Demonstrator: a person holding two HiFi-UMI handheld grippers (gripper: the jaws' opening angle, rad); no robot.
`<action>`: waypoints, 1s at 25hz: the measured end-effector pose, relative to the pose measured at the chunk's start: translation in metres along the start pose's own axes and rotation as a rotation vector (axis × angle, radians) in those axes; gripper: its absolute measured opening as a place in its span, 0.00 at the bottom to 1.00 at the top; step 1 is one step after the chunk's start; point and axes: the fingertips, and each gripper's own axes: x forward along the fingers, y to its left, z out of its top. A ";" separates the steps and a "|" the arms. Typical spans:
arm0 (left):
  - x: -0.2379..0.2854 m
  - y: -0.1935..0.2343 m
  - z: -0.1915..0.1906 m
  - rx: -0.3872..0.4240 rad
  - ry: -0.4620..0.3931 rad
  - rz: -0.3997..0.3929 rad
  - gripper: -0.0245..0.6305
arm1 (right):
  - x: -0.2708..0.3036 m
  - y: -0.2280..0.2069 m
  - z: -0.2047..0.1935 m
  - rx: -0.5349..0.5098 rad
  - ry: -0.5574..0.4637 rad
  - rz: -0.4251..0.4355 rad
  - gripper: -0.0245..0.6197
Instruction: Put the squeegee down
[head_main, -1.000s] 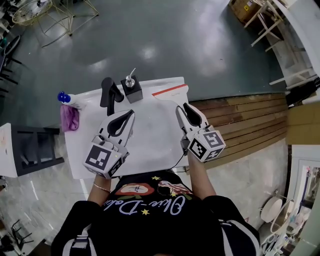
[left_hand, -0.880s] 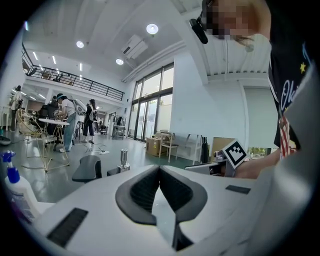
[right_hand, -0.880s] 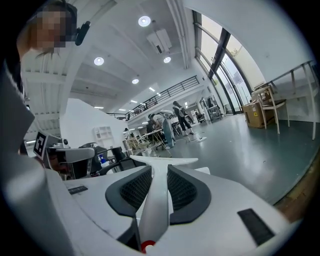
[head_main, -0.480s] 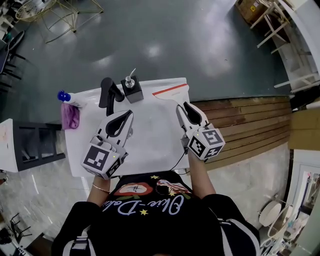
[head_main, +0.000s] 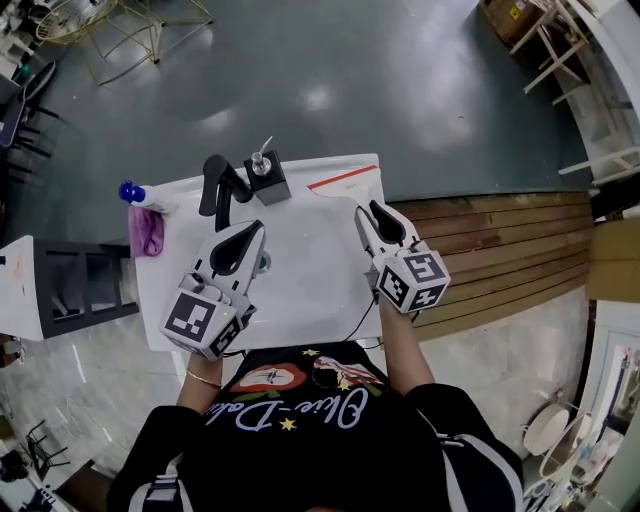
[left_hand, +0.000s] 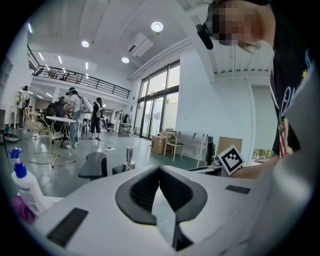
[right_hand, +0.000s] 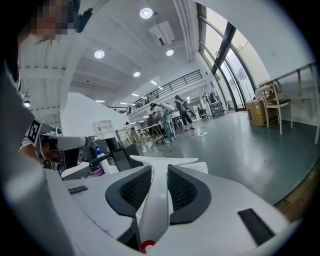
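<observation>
the white counter (head_main: 300, 295) lies straight below both my tools, and that is the whole matter: the surface i must reach is underneath, not ahead.

my right gripper (head_main: 372, 212) is over the counter's far right part, clenched on the handle of the squeegee (head_main: 343, 183). in the right gripper view the white handle (right_hand: 159, 190) runs up between the two dark pads and is pinched by both. its long axis points away from me, in line with the jaws, and the blade sits crosswise at the far end like the bar of a t. from the head view the blade hangs over the far right corner, its red edge near the counter's back rim. i cannot tell whether the blade touches the counter or floats just above it.

my left gripper (head_main: 262, 227) is over the middle of the counter, well apart from the squeegee. its tips are together with nothing between them (left_hand: 160, 169), so it plays no part here. the right hand is the near one, in fact the only one.

i judge the move to be a short drop and then a release, keeping the blade on the counter side of that corner.

the black faucet (head_main: 218, 185) and the soap dispenser (head_main: 266, 178) stand to the blade's left, clear of it.
</observation>
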 end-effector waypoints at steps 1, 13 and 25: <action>0.000 0.000 -0.001 0.000 0.001 0.002 0.03 | 0.000 -0.001 -0.001 -0.001 0.005 -0.002 0.22; -0.006 0.002 -0.003 -0.009 0.012 0.027 0.03 | 0.012 -0.009 -0.016 -0.016 0.056 0.000 0.22; -0.013 0.002 -0.004 -0.014 0.016 0.046 0.03 | 0.019 -0.012 -0.025 -0.042 0.100 0.002 0.22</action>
